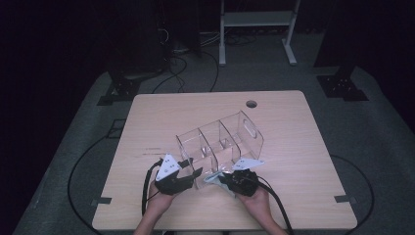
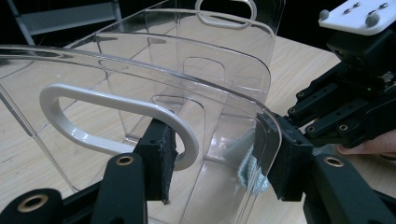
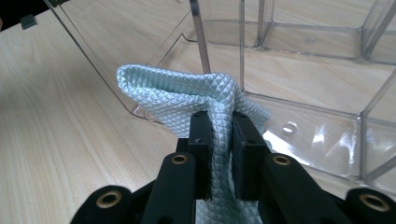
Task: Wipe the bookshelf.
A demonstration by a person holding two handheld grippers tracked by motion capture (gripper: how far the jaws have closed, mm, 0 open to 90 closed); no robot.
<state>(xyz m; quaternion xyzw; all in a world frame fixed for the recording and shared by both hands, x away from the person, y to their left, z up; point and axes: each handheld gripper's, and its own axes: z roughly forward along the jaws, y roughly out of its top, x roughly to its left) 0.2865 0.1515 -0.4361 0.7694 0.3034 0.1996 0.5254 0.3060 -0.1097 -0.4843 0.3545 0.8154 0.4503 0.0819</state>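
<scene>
The left tongs (image 2: 212, 158) grip the near wall of the clear box (image 1: 220, 142), which sits tipped on the tabletop (image 1: 293, 196). The right tongs (image 3: 219, 140) pinch a cloth (image 3: 173, 93) at the box's open side. Wiping looks underway; next, push the cloth gently inside.

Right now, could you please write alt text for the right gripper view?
The right hand-held gripper pinches a pale green waffle-textured cloth between its black jaws. Behind it, a clear plastic divided organiser sits on the light wooden table.
</scene>
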